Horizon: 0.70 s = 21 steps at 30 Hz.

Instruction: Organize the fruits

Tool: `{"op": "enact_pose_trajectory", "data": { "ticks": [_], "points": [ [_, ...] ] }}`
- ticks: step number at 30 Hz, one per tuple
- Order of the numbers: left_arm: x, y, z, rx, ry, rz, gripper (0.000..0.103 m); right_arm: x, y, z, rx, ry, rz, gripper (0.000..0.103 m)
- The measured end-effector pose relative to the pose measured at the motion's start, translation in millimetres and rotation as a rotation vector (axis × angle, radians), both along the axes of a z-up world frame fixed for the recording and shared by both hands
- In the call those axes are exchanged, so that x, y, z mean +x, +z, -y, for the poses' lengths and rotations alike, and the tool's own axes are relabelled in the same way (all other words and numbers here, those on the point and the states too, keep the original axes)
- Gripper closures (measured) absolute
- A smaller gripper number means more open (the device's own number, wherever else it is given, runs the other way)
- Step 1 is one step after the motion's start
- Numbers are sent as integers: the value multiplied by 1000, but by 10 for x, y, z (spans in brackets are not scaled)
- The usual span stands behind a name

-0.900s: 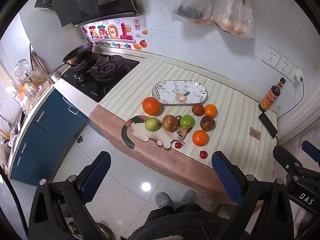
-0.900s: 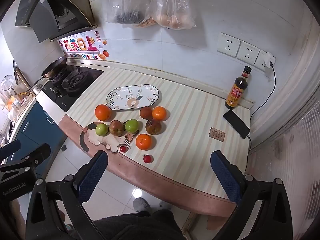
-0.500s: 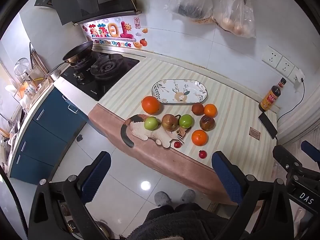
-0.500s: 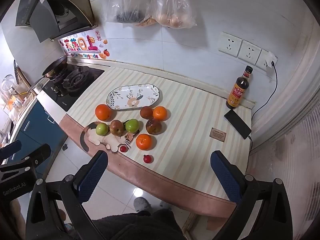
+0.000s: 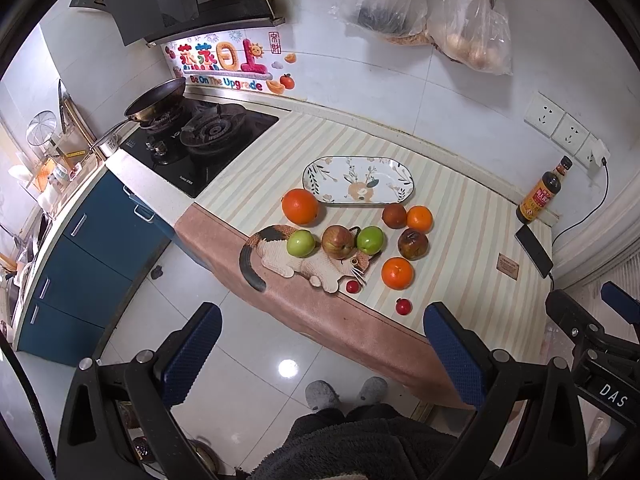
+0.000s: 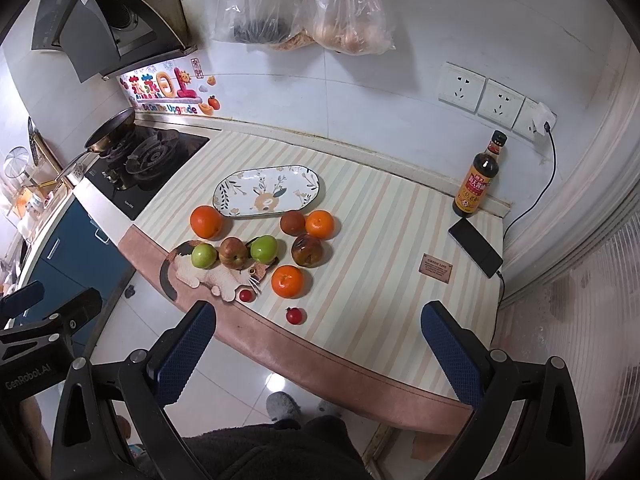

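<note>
Several fruits lie on the striped counter in front of an empty oval patterned plate (image 5: 357,180) (image 6: 267,191). A large orange (image 5: 300,206) (image 6: 206,221) sits left of the plate. Two green apples (image 5: 301,243) (image 6: 264,249) flank a red apple (image 5: 338,242) on a cat-shaped mat (image 5: 304,266). Two smaller oranges (image 5: 419,219) (image 5: 397,273), two dark fruits (image 5: 412,244) and two tiny red fruits (image 5: 403,306) lie to the right. My left gripper (image 5: 320,344) and right gripper (image 6: 316,344) are open, empty, and held high, back from the counter.
A gas stove with a frying pan (image 5: 158,98) is at the left. A sauce bottle (image 6: 479,176), a phone (image 6: 475,246) with its cable and a small brown tag (image 6: 437,271) are at the right. Plastic bags (image 6: 304,4) hang on the wall.
Both cameras have shifted very slightly; the fruits and plate have not moved. Both grippers stay open.
</note>
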<state>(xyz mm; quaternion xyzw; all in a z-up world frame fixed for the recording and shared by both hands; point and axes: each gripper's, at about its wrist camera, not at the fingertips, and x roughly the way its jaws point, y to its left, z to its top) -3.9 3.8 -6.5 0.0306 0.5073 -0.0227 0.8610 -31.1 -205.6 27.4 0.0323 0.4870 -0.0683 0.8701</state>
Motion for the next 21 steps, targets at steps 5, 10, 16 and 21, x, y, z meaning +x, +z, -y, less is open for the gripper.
{"op": "enact_pose_trajectory", "data": {
  "ticks": [5, 10, 16, 21],
  "points": [
    [3, 4, 8, 0, 1, 1, 0, 2, 5, 10, 4, 2, -3, 0],
    [62, 58, 40, -2, 1, 4, 0, 4, -5, -6, 4, -1, -1, 0],
    [79, 77, 48, -4, 1, -2, 0, -7, -30, -31, 5, -2, 2, 0],
    [105, 84, 61, -3, -2, -6, 0, 16, 33, 11, 10, 0, 4, 0]
  ]
}}
